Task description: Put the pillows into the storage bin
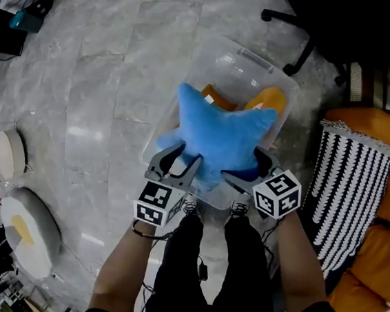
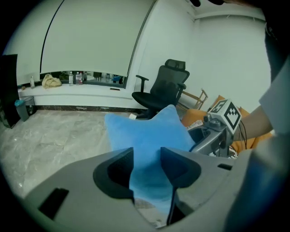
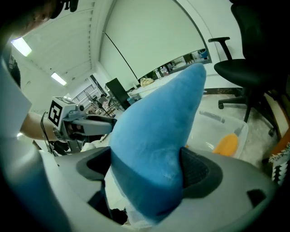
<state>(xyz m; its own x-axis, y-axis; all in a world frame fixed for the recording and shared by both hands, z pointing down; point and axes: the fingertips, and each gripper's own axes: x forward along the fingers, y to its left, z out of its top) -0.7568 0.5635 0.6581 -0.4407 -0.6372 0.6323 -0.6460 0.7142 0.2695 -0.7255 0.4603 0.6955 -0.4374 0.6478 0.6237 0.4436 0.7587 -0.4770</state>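
Observation:
A blue pillow (image 1: 224, 138) hangs over the near end of the clear plastic storage bin (image 1: 223, 51), held by both grippers at its lower corners. My left gripper (image 1: 179, 158) is shut on the pillow's left corner, and in the left gripper view (image 2: 147, 156) the blue fabric (image 2: 149, 131) fills the gap between the jaws. My right gripper (image 1: 252, 168) is shut on the right corner; in the right gripper view (image 3: 145, 165) the thick pillow (image 3: 158, 122) is squeezed between the pads. Orange pillows (image 1: 269, 97) lie inside the bin, partly hidden by the blue one.
A black office chair (image 1: 298, 31) stands beyond the bin. An orange sofa (image 1: 378, 126) with a black-and-white striped cushion (image 1: 348, 182) is at the right. Round white objects (image 1: 24, 227) sit on the marble floor at the left. The person's legs (image 1: 204, 270) stand just before the bin.

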